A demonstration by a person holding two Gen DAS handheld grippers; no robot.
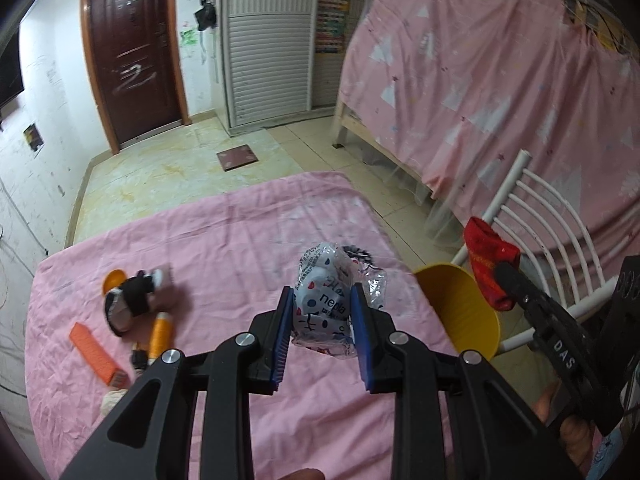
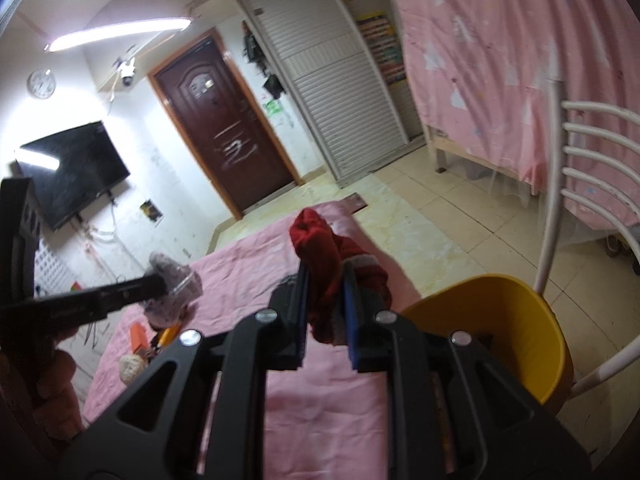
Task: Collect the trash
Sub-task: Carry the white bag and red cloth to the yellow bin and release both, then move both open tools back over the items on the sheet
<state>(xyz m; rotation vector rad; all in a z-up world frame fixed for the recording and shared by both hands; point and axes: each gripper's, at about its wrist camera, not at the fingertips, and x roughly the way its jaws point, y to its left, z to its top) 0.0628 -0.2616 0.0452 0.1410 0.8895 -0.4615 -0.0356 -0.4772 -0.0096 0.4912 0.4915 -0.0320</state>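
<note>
My left gripper (image 1: 322, 300) is shut on a crumpled white printed plastic wrapper (image 1: 324, 300) and holds it above the pink-covered table (image 1: 240, 232). My right gripper (image 2: 326, 280) is shut on a crumpled red packet (image 2: 324, 256), held near the table's right edge. It also shows in the left wrist view (image 1: 490, 264), above a yellow bin (image 1: 460, 304). The bin stands to the right of the table and shows in the right wrist view (image 2: 516, 328). The left gripper with its wrapper (image 2: 176, 284) appears blurred at the left of the right wrist view.
On the table's left lie an orange box (image 1: 98, 348), an orange thread spool (image 1: 160, 332), a black and white bundle (image 1: 128, 300) and a pale crumpled scrap (image 1: 114, 400). A white chair (image 1: 532, 216) stands behind the bin. A pink-draped bed (image 1: 500, 80) is at the right.
</note>
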